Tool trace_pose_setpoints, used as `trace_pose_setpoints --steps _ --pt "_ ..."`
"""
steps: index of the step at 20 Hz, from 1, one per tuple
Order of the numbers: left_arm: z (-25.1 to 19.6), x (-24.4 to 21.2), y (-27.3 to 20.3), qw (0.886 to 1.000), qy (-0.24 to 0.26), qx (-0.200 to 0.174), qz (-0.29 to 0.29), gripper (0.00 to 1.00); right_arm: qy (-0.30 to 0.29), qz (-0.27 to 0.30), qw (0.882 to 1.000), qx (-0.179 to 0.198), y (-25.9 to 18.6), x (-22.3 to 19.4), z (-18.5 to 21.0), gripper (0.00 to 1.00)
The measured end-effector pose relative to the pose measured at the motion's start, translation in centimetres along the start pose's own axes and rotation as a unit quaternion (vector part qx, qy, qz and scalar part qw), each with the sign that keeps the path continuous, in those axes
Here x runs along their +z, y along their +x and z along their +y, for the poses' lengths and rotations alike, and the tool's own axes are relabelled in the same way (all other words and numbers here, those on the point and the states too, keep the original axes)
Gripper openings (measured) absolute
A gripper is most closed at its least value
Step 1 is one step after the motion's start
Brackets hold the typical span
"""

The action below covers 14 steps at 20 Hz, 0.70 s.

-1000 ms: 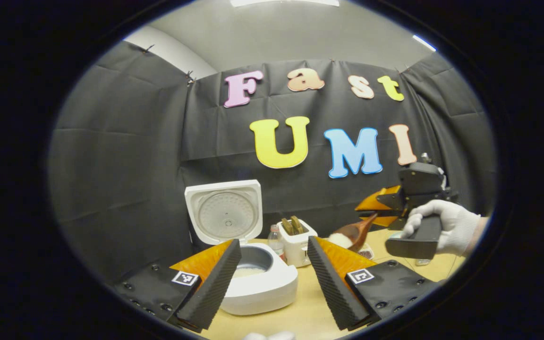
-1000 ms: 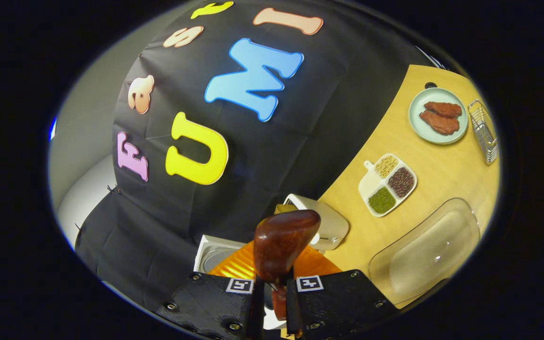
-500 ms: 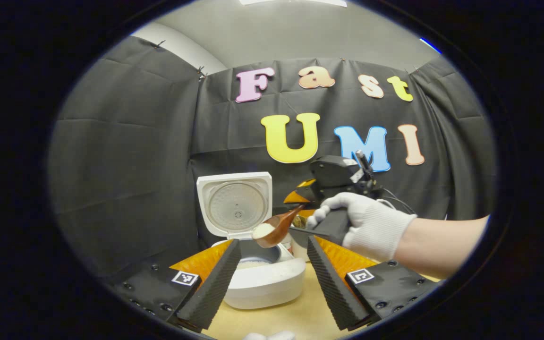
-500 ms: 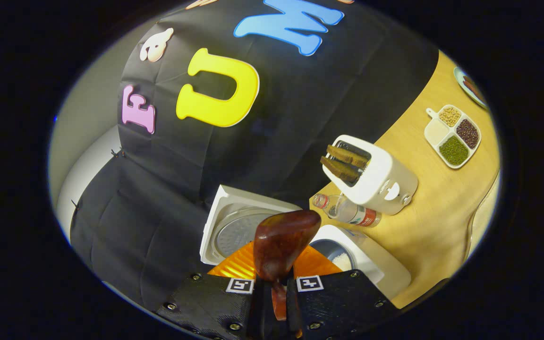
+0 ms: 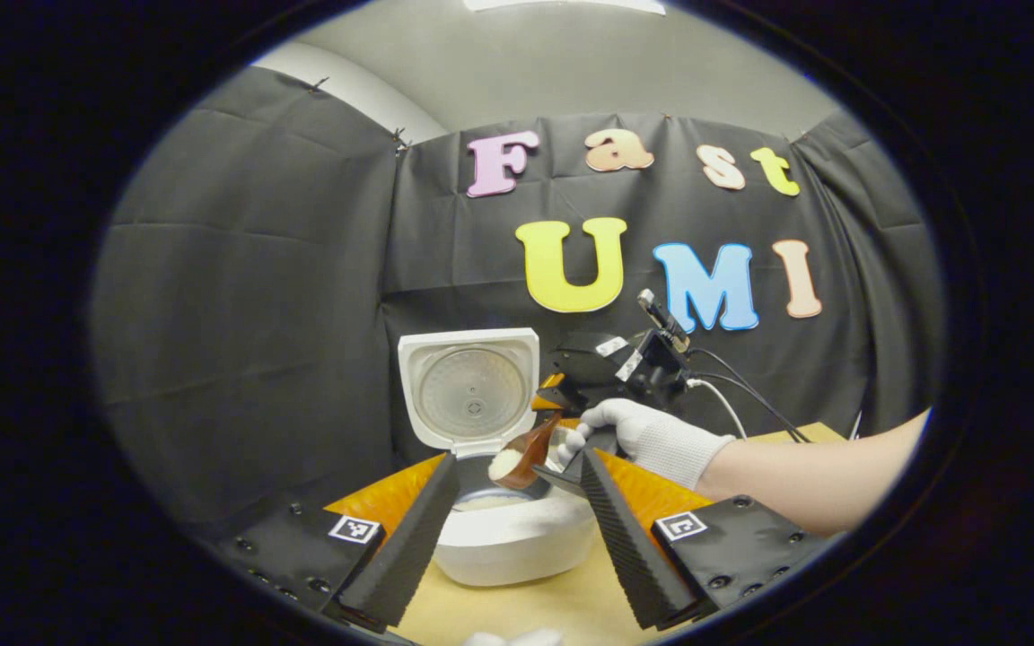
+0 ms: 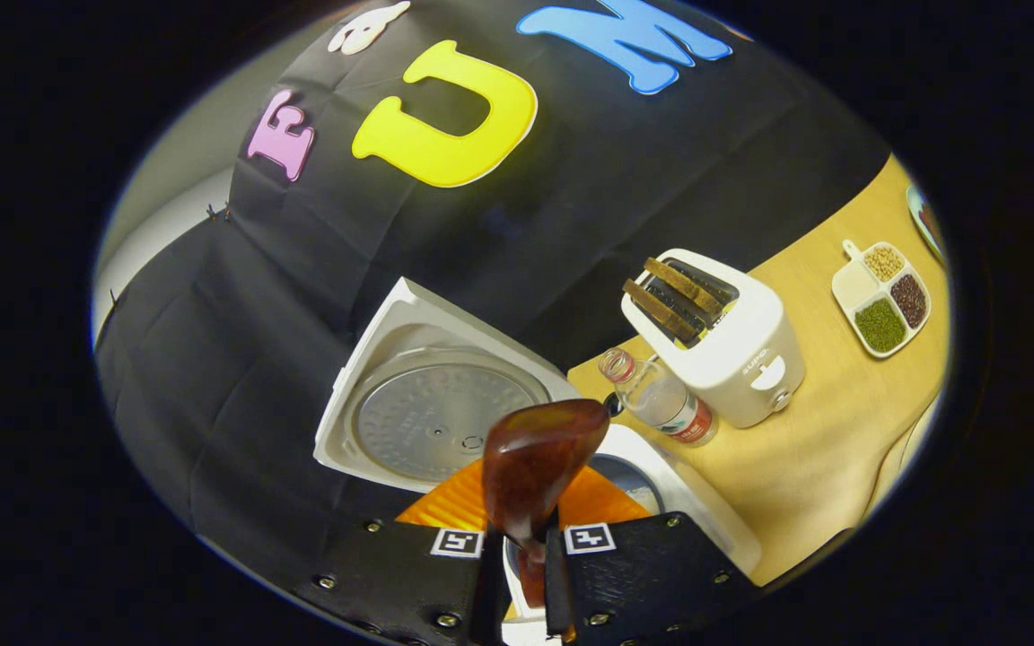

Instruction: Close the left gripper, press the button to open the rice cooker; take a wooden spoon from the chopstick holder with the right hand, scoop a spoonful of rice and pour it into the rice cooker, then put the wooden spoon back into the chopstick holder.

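At the bottom centre of the right gripper view, the right gripper [image 6: 521, 574] is clamped on the handle of the wooden spoon [image 6: 530, 471]. In the left gripper view, the spoon's bowl holds rice [image 5: 506, 463] over the open rice cooker [image 5: 508, 529], mid-frame. The left gripper [image 5: 517, 529] has its fingers spread apart at bottom centre, holding nothing.

The spoon [image 6: 530, 467] back hides its load; the cooker [image 6: 661, 489] pot is mostly covered, seemingly.
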<state>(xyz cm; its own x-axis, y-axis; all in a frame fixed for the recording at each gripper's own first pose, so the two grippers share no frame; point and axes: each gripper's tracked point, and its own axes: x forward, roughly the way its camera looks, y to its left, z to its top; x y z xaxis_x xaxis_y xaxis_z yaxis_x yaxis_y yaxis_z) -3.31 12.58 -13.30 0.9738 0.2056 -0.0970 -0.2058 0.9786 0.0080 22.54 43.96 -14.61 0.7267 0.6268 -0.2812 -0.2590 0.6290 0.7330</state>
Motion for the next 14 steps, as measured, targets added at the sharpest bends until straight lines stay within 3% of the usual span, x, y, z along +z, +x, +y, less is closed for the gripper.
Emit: trace_pose_setpoints --steps 3,7,10,14 --pt "-0.4 0.3 -0.1 1.0 0.006 -0.006 -0.002 0.96 -0.073 -0.02 0.997 -0.026 0.7 0.0 -0.5 0.18" --pt "-0.9 0.6 -0.5 1.0 0.009 -0.01 -0.008 0.96 -0.188 -0.045 0.98 -0.044 1.0 -0.2 -0.1 0.18" --pt "-1.3 0.7 -0.9 1.0 0.023 -0.012 -0.014 0.96 -0.266 -0.053 0.962 -0.042 1.6 -0.7 1.2 0.18" --pt "-1.6 0.5 -1.0 1.0 0.017 -0.018 -0.013 0.96 -0.379 -0.067 0.922 -0.041 1.7 -1.4 2.5 0.18"
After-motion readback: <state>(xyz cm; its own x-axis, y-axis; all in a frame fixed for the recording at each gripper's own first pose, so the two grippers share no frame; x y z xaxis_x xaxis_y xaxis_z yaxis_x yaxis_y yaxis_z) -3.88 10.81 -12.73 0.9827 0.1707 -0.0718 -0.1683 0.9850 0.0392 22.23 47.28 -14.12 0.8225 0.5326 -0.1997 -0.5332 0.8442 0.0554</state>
